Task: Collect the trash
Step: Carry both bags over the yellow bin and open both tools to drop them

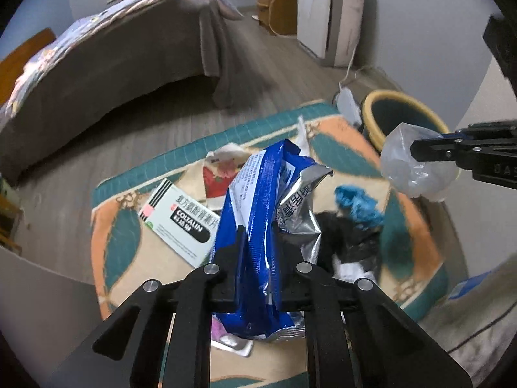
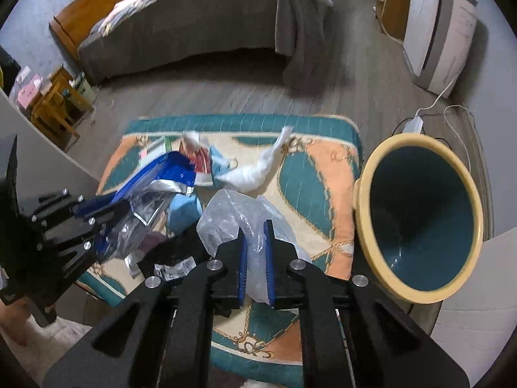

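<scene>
My left gripper [image 1: 260,229] is shut on a blue and silver foil wrapper [image 1: 258,200] and holds it above the patterned rug [image 1: 122,226]. It also shows in the right wrist view [image 2: 106,216], with the wrapper [image 2: 155,174]. My right gripper [image 2: 257,226] is shut on a clear crumpled plastic bag [image 2: 236,213], lifted over the rug [image 2: 316,168]; in the left wrist view the bag [image 1: 410,168] hangs from it [image 1: 416,150] next to the bin. The yellow-rimmed teal bin [image 2: 416,220] stands just right of the rug, empty inside; it also shows in the left wrist view [image 1: 400,110].
On the rug lie a white medicine box [image 1: 181,220], a red printed packet [image 1: 219,174], a blue crumpled scrap [image 1: 355,203], black trash [image 1: 349,236] and a white tissue [image 2: 258,168]. A bed [image 2: 206,22], a white appliance [image 2: 436,35] with cable, and a wooden stool [image 2: 55,106] stand around.
</scene>
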`<state>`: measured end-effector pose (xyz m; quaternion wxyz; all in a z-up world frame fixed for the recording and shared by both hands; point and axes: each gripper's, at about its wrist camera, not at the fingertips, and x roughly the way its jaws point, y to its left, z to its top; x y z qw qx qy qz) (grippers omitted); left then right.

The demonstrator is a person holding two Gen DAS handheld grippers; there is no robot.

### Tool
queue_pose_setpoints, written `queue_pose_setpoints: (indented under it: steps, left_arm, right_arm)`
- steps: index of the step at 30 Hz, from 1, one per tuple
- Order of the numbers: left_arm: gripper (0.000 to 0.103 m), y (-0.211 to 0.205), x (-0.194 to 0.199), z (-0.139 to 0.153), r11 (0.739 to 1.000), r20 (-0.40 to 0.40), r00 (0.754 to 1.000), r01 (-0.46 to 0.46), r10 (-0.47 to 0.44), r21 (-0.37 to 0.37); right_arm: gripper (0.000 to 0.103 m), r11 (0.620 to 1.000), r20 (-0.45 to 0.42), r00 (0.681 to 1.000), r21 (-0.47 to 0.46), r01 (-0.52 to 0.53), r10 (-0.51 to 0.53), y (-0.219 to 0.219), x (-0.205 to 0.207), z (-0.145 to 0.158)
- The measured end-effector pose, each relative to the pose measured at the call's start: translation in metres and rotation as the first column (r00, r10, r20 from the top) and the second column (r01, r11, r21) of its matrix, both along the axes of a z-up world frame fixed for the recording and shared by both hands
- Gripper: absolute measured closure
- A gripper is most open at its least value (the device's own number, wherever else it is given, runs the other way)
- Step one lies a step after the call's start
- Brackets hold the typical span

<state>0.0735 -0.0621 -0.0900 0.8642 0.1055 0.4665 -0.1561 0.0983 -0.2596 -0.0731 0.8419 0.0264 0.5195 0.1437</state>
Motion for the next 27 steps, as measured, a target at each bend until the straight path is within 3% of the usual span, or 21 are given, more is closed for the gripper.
queue_pose_setpoints:
  steps: [6, 11, 18, 27]
  left_arm:
    - [0.088, -0.035, -0.001, 0.033, 0.998, 0.069, 0.996, 0.050, -0.047, -0.036]
    - [0.088, -0.091, 0.006, 0.042, 0.986, 0.082, 0.987, 0.146, -0.140, -0.074]
    - [0.088, -0.183, 0.032, 0.021, 0.958, 0.041, 0.959, 0.282, -0.280, -0.055]
    - [0.085, -0.259, 0.059, -0.012, 0.931, 0.003, 0.931, 0.364, -0.364, 0.021]
  right_arm:
    - [0.094, 0.995, 0.096, 0.990, -0.001, 0.101, -0.101, -0.044, 0.008, 0.026]
    - [0.094, 0.967, 0.109, 0.962, -0.012, 0.255, -0.252, -0.103, 0.018, 0.024]
    - [0.094, 0.888, 0.045, 0.888, -0.027, 0.459, -0.458, -0.183, 0.025, -0.011]
    - [0.094, 0.809, -0.004, 0.809, -0.013, 0.588, -0.588, -0.220, 0.023, -0.037]
